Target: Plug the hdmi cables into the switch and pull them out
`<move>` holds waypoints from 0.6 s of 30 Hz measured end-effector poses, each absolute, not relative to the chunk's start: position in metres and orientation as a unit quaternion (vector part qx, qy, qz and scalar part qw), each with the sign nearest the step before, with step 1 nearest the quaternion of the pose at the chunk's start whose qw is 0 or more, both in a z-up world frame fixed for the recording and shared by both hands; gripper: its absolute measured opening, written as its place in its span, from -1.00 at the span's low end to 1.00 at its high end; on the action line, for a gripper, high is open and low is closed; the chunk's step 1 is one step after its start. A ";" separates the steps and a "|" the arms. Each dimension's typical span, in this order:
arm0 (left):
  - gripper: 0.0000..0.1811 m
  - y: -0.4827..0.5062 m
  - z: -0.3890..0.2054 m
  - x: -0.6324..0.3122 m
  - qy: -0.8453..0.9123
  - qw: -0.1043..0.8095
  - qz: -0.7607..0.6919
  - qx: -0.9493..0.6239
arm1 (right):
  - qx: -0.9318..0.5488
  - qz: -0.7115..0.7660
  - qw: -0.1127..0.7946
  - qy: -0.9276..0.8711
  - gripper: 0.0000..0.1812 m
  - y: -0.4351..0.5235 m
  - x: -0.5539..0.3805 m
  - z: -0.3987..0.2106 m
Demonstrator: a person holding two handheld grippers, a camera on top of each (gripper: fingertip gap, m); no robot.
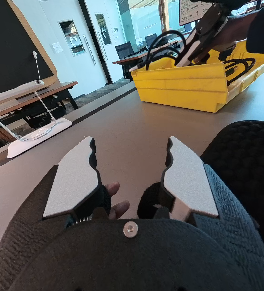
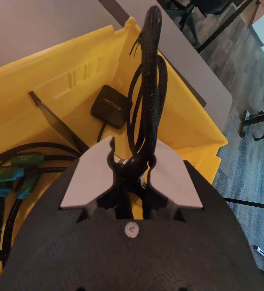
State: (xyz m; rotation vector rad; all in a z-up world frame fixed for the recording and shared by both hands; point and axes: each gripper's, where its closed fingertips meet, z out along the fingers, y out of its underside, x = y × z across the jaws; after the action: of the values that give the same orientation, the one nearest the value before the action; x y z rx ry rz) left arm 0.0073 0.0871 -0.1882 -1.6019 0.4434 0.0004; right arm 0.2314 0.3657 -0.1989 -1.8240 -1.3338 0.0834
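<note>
Left tool (image 1: 130, 142): spread, empty — low over the grey surface (image 1: 128, 119).
Right tool (image 2: 133, 144): pinching a coiled black cable bundle (image 2: 150, 97) inside the yellow bin (image 2: 57, 66).
Switch (image 2: 110, 106): black, flat on the bin floor.

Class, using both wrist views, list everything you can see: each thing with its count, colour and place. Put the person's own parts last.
Bin: one, yellow, on the table.
Switch: one, black, on the bin floor.
Bundled cable: one, black braided, looping up from the right jaws.
Green-plug cables: several, black, at the bin's left end.
Table: one, grey.
Stand: one, white base, table's left edge.
Mat: one, black, right of the left gripper.
Left gripper: jaws open, empty, above the table.
Right gripper: jaws shut on the bundled cable, inside the bin.
</note>
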 end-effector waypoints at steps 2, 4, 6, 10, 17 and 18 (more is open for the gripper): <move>-0.05 0.087 -0.188 0.007 0.196 0.674 0.000 -0.713 | -0.719 0.051 0.460 -0.518 -0.27 0.364 0.225 -0.185; -0.05 0.087 -0.189 0.008 0.198 0.673 0.001 -0.713 | -0.699 0.071 0.512 -0.494 -0.17 0.362 0.216 -0.160; -0.05 0.088 -0.189 0.008 0.200 0.672 0.003 -0.713 | -0.669 0.072 0.567 -0.475 -0.16 0.361 0.208 -0.129; -0.05 0.088 -0.190 0.009 0.204 0.670 0.007 -0.714 | -0.633 0.033 0.601 -0.487 -0.16 0.362 0.182 -0.092; -0.05 0.087 -0.190 0.010 0.208 0.671 0.007 -0.711 | -0.656 -0.164 0.426 -0.602 -0.42 0.400 0.160 -0.147; -0.05 0.087 -0.190 0.011 0.209 0.671 0.007 -0.711 | -0.657 -0.196 0.394 -0.612 -0.46 0.408 0.166 -0.159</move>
State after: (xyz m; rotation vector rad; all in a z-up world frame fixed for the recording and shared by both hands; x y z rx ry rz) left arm 0.0107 0.0869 -0.1897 -1.6026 0.4702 0.0148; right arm 0.1656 0.4078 -0.1590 -1.6666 -1.5533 -0.4973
